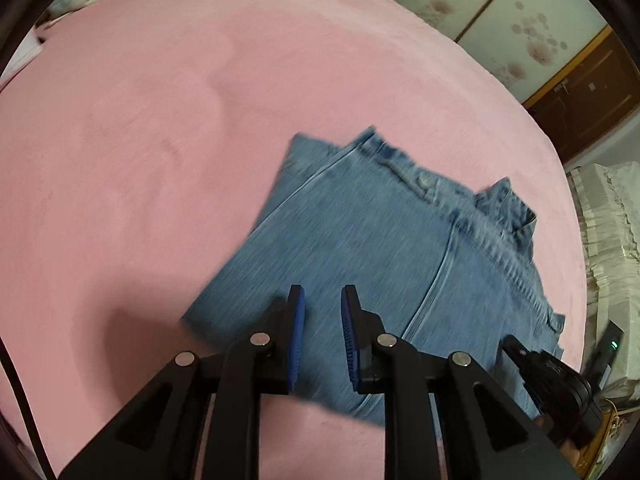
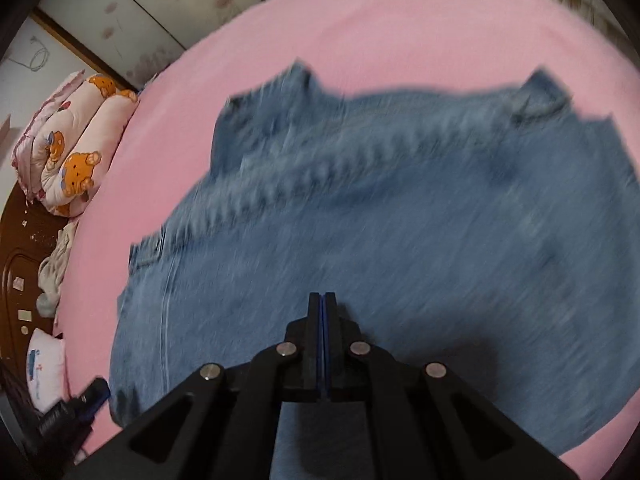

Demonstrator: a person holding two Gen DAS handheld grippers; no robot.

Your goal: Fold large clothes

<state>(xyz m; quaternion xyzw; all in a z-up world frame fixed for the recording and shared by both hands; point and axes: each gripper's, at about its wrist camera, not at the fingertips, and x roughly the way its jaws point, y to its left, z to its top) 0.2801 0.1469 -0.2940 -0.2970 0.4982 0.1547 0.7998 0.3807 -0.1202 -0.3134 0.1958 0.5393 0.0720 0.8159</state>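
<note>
The jeans [image 1: 384, 248] lie folded into a compact stack on the pink bed cover [image 1: 140, 140], their waistband toward the far edge and a long seam running back toward the cameras; both views are smeared, so the finer creases cannot be read; at the left, the left gripper [image 1: 323, 300] hangs over the near left part of the stack with its blue pads a little apart and nothing between them; to the right, the right gripper [image 2: 322, 300] hovers above the denim with its jaws pressed together and empty; judging by this, a fold has been laid and wants tidying or one more fold; to do that well, each gripper should take a corner of the same edge, lift both evenly, carry the layer across square to the seam, and set it down flush so no lower layer drags out of line.
</note>
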